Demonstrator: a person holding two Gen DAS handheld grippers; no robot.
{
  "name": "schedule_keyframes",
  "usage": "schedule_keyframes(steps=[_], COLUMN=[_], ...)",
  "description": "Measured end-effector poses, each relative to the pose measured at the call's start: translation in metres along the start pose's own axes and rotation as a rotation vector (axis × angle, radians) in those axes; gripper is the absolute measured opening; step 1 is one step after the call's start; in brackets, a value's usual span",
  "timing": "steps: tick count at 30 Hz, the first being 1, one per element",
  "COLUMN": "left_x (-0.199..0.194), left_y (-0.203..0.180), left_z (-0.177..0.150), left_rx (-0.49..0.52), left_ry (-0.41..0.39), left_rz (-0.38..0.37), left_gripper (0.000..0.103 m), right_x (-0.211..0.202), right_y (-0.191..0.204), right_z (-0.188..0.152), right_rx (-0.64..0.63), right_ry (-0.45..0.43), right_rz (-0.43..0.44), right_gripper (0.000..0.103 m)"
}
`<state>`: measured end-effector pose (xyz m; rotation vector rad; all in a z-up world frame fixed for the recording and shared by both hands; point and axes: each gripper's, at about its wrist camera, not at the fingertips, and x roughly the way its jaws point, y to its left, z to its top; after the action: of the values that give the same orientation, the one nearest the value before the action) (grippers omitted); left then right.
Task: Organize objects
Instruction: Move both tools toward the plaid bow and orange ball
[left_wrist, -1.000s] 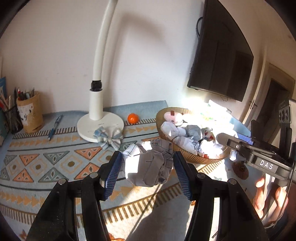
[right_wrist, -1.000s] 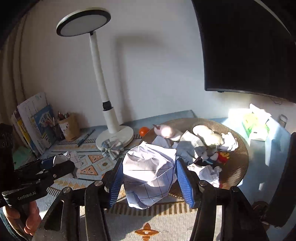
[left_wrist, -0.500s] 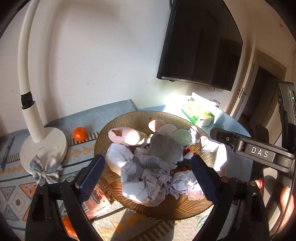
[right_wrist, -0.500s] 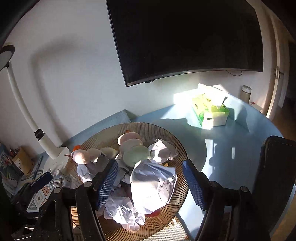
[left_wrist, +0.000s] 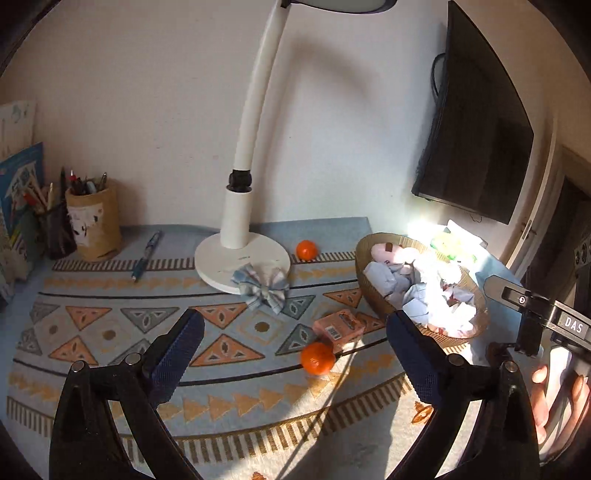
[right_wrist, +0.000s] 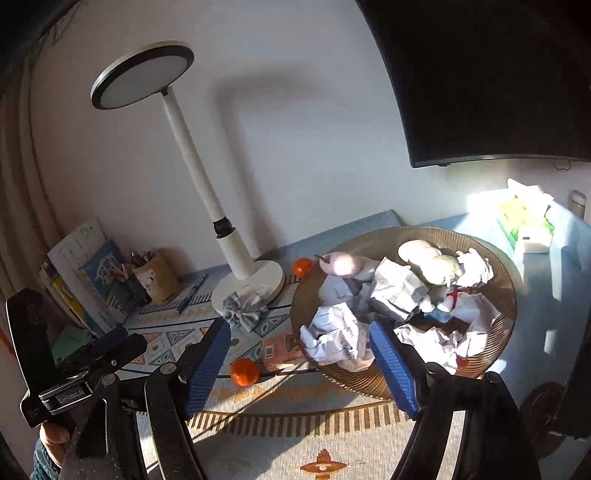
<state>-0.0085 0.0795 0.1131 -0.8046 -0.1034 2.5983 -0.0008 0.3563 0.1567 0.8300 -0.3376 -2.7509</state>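
A: State of the left gripper (left_wrist: 293, 352)?

B: Jaws spread wide, nothing between the blue pads. It hangs above the patterned mat (left_wrist: 110, 332), facing the wall.

A: And the right gripper (right_wrist: 299, 360)?

B: Same condition: jaws wide apart, holding nothing. Its right pad sits over the near-left rim of the woven basket (right_wrist: 506, 295).

A: Location of the crumpled paper?

B: All in the basket. One checked ball of paper (right_wrist: 334, 336) lies at the near-left edge, more white sheets fill the near and right side, and pale rounded items (right_wrist: 432, 258) rest at the far side together with a pink one (right_wrist: 340, 263).

A: Items on the mat outside the basket?

B: A near orange (left_wrist: 317, 359) sits just beside a pink box (left_wrist: 340, 326), left of the basket. A far orange (left_wrist: 306, 249) lies close to the lamp base (left_wrist: 242, 260). A checked fabric bow (left_wrist: 264, 288) overlaps the near edge of that base. A pen (left_wrist: 147, 255) lies further left, near a pencil cup (left_wrist: 94, 219) against the wall.

A: Anything to the right of the basket?

B: A green tissue box (right_wrist: 524, 221) on the blue table (right_wrist: 554, 332), in strong sunlight, below the wall-mounted screen (right_wrist: 498, 74).
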Motion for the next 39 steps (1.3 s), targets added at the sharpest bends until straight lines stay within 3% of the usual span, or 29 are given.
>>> schedule_keyframes(steps=[1,4,9,11,18,25,35,37,39], left_x=[-0.002,0.003,0.005,0.001,0.003,0.002,0.007,0.010,0.011], left_y=[0.013,0.049,0.088,0.092,0.079,0.083,0.082,0.080,0.074], left_z=[-0.010,-0.036,-0.062,-0.063,-0.063,-0.064,-0.062,-0.054,-0.035], left_rx=[-0.016,-0.077,-0.173,-0.199,-0.130,-0.147,-0.135,-0.140,-0.117], left_ry=[0.012,0.044,0.025,0.016,0.021,0.023,0.063,0.092,0.100], left_rz=[0.032,0.109,0.154,0.142,0.151,0.156,0.153,0.118,0.082], left_gripper=[0.099,0.099,0.099,0.099,0.099,0.099,0.099,0.098,0.098], right_x=[0.007,0.039,0.082,0.088,0.099,0.090,0.085,0.087,0.100], right_y=[0.013,0.044,0.054,0.051,0.042,0.043,0.040,0.032,0.022], right_z=[-0.013,-0.051,-0.083,-0.083,-0.084,-0.083,-0.082,-0.078,-0.072], right_rx=[-0.023,-0.096,-0.143,-0.132,-0.092,-0.103,-0.079,-0.030,0.061], right_ry=[0.015,0.088,0.159,0.170,0.211,0.166,0.169,0.214,0.339], right_rz=[0.030,0.055,0.026,0.011,-0.022,-0.017,-0.010,0.023,0.026], right_gripper=[0.086,0.087,0.087,0.087,0.087,0.087,0.087,0.087,0.087])
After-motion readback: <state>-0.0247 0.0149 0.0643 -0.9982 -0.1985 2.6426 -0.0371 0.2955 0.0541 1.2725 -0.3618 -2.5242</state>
